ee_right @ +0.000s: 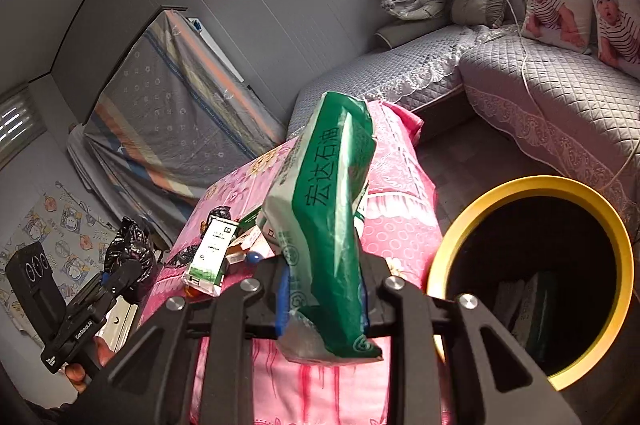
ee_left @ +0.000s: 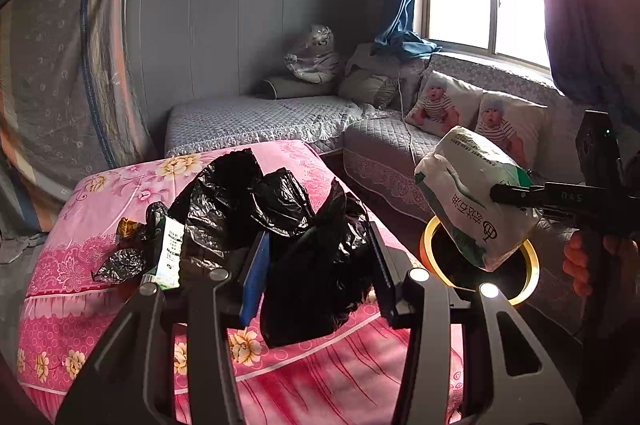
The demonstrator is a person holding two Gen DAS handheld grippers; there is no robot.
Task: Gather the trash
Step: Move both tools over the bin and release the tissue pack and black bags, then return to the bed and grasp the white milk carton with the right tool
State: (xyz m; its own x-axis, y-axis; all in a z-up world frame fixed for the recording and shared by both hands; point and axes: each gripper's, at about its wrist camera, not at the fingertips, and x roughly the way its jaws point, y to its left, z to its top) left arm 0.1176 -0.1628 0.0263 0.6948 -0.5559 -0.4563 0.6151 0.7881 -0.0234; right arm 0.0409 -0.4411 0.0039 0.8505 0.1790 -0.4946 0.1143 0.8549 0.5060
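My right gripper reaches out level over the floor beside the pink table, my hand wrapped around its handle. Its jaws are pinched tight on a green and white tissue pack; the pack stands up between the fingers, its lower end hanging just below them. In the left view that pack hangs above the yellow-rimmed bin, whose dark mouth opens just to the right of my jaws.

My left gripper points across the tabletop. Its jaws stand partly apart with a crumpled black plastic bag bunched between the fingers, though whether they truly clamp it I cannot tell. A small green and white carton lies on the cloth to the left of the bag.
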